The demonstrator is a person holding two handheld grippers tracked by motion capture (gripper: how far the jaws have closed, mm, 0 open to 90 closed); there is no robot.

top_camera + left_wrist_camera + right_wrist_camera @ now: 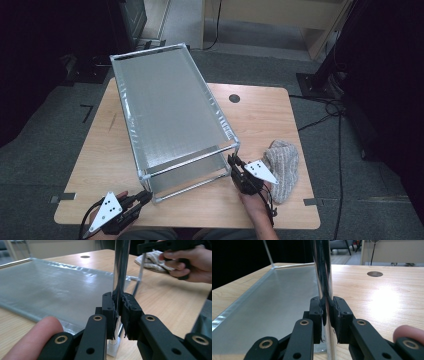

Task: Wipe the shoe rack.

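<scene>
Metal rack (pixel 170 110), two mesh shelves in a chrome tube frame, stands on the worktop (pixel 260 115), set at a slant to its edges, long side running from the near edge toward the far left corner. Upper shelf is silver-grey mesh; lower shelf sits just above the wood.

Left gripper (pixel 142 197) at the rack's near left corner. In the left gripper view its black jaws are pressed onto the upright chrome post (pixel 120 277), pinching it low down, just above the post's foot. A fingertip (pixel 37 335) shows at the bottom left of that view.

Right gripper (pixel 235 167) at the near right corner. In the right gripper view its jaws pinch the other near post (pixel 323 270), pads tight on the tube either side. Lower shelf stretches away to the left of the post there; bare wood to the right.

Both hands come in from the near edge, one at each front corner of the rack.

Knitted cloth (pixel 282 167), beige-grey and bunched, lies on the worktop just beside the right hand, near the right edge. Round dark grommet (pixel 234 98) sits in the wood beyond the rack. Cables trail over grey floor (pixel 350 165) at the right.
</scene>
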